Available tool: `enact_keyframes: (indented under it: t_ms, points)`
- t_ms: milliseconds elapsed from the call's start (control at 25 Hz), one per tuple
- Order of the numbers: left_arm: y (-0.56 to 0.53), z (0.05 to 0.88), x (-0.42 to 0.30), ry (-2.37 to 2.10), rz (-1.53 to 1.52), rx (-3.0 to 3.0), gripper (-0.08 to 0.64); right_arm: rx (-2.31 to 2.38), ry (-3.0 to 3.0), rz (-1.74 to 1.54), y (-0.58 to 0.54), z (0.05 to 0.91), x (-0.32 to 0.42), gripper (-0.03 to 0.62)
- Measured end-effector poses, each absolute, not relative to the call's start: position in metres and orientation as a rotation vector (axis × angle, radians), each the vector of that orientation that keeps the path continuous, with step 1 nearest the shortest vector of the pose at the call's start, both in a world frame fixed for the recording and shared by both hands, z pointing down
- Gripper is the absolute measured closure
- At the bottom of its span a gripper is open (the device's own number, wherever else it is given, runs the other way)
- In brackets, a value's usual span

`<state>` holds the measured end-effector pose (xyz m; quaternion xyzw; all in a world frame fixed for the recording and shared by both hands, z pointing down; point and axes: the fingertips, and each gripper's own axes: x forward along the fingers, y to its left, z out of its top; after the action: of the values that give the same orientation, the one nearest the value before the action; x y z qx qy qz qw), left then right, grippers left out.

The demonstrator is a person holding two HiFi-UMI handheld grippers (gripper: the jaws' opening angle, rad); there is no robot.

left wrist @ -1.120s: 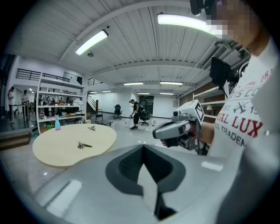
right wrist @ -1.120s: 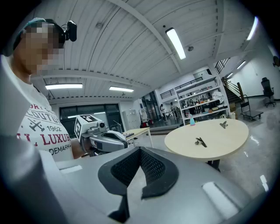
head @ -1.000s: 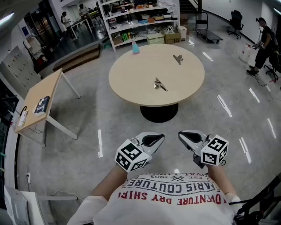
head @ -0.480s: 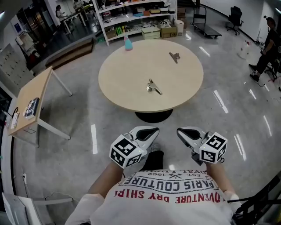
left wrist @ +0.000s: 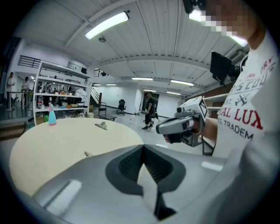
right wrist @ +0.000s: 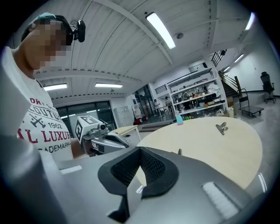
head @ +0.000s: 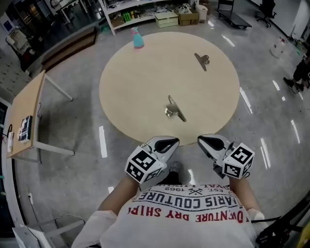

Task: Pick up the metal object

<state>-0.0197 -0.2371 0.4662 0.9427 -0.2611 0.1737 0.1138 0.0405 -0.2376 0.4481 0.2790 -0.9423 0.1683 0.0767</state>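
Observation:
A metal clip [head: 174, 108] lies near the front of the round beige table [head: 135, 82]. A second metal clip [head: 202, 60] rests toward its far right; it also shows in the left gripper view [left wrist: 102, 125] and the right gripper view [right wrist: 222, 127]. My left gripper [head: 166, 144] and right gripper [head: 209, 143] hover side by side just short of the table's near edge, close to my chest. Both are shut with nothing between the jaws. Each gripper view shows its own closed jaws, the left gripper [left wrist: 142, 165] and the right gripper [right wrist: 139, 167].
A blue spray bottle [head: 137, 38] stands at the table's far edge. A wooden side table [head: 26, 114] with small items is at the left. Shelving [head: 145, 12] with boxes lines the back. A person [head: 302, 70] stands at the far right on the glossy floor.
The view has closed in on the round table: it now fills the upper frame and its near edge lies just ahead of both grippers. Both grippers stay shut, side by side.

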Motion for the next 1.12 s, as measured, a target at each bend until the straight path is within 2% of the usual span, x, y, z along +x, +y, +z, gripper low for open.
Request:
enact_keyframes:
  t_ms: [320, 640, 960, 1120]
  points:
    - [-0.318, 0.488, -0.03, -0.743, 0.537, 2.694, 0.557, 0.767, -2.79, 0.524, -0.322, 0.469, 0.028, 0.592]
    - [-0.36, 0.509, -0.031, -0.696, 0.582, 2.732, 0.549, 0.789, -2.758, 0.617, -0.346, 0.493, 0.032, 0.592]
    - [-0.418, 0.582, -0.027, -0.636, 0.814, 2.691, 0.247, 0.876, -2.703, 0.699, -0.356, 0.512, 0.051, 0.592]
    - [-0.431, 0.62, -0.023, -0.601, 0.964, 2.653, 0.205, 0.913, -2.694, 0.741, -0.358, 0.517, 0.06, 0.592]
